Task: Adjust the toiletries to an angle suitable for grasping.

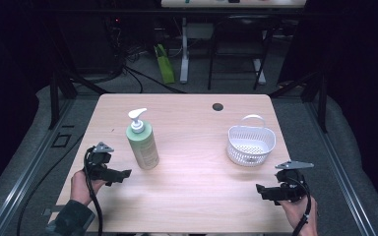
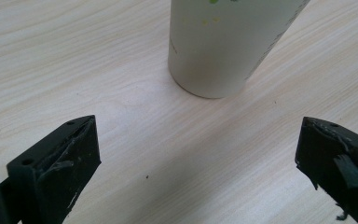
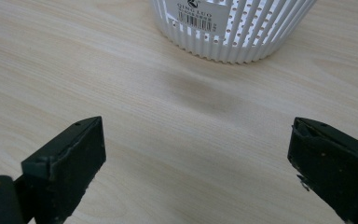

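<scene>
A pale green pump bottle [image 1: 142, 142] with a white pump head stands upright left of the table's middle. Its base [image 2: 214, 51] fills the top of the left gripper view. My left gripper [image 1: 123, 174] is open just to the bottle's left, jaws wide apart and empty [image 2: 196, 163]. A white slotted plastic basket [image 1: 251, 144] with a handle sits at the right; its wall [image 3: 233, 28] shows at the top of the right gripper view. My right gripper [image 1: 262, 191] is open and empty [image 3: 198, 163], in front of the basket near the table's front edge.
The light wood table [image 1: 192, 177] has a dark round hole [image 1: 218, 106] near its far edge. Beyond the table stand desk legs, cables and a green object [image 1: 165, 64] on the floor. Bare tabletop lies between bottle and basket.
</scene>
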{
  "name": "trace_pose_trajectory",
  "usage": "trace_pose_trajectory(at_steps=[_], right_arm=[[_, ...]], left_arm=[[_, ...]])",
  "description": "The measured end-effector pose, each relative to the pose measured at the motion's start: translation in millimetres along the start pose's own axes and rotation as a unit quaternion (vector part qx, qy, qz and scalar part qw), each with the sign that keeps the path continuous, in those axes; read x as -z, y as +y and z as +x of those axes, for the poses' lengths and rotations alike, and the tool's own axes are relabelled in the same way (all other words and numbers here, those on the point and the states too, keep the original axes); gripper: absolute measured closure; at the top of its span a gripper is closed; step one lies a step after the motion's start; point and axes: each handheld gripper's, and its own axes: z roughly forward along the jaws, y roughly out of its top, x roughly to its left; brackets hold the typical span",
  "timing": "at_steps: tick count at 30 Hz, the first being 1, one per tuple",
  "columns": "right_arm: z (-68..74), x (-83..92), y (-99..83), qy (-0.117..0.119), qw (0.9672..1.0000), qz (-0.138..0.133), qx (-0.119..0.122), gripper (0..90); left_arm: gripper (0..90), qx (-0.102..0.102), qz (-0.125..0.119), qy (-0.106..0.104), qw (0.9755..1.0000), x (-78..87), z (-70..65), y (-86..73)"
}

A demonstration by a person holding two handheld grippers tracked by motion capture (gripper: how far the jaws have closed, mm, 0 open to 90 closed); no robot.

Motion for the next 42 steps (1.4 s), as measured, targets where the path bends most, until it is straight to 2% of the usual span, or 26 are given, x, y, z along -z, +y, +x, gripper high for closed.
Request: trace_pose_trajectory(at_steps=[6,9,18,20,27,32,38,42], right_arm=[[0.5,-1.5,0.3,-0.002,1.0000,0.005,0.006,3.6],[0.2,-3.1,0.0,-0.003,0.9999,0.009,0.008,3.6],[3.6,-6.7,1.5,-0.002,0.9996,0.018,0.020,3.6],[2.3,-6.2,1.8,-0.001,0.9996,0.018,0.019,3.7],[-0.4,-6.0,1.5,-0.001,0.9998,0.017,0.014,3.8],[0.6,-6.0,1.6,-0.001,0.9997,0.018,0.018,4.0],[-0.9,-5.8,0.9,-0.001,0.9997,0.018,0.014,4.0],[-0.7,-6.5,0.8,-0.001,0.9997,0.020,0.015,4.0]], left_arm=[[0.0,0.000,-0.008,-0.002,1.0000,0.6,-0.9,1.2],[0.0,0.007,-0.023,-0.006,0.9997,3.1,-1.4,2.1],[0.0,0.004,-0.048,-0.009,0.9988,7.5,-6.5,9.7],[0.0,-0.003,-0.067,-0.011,0.9977,9.0,-12.4,16.6],[0.0,-0.014,-0.094,-0.011,0.9955,12.2,-24.7,27.6],[0.0,-0.015,-0.103,-0.009,0.9945,11.6,-25.6,31.8],[0.0,-0.013,-0.130,-0.007,0.9914,7.6,-26.1,37.0],[0.0,-0.013,-0.139,-0.008,0.9901,6.7,-26.5,39.2]])
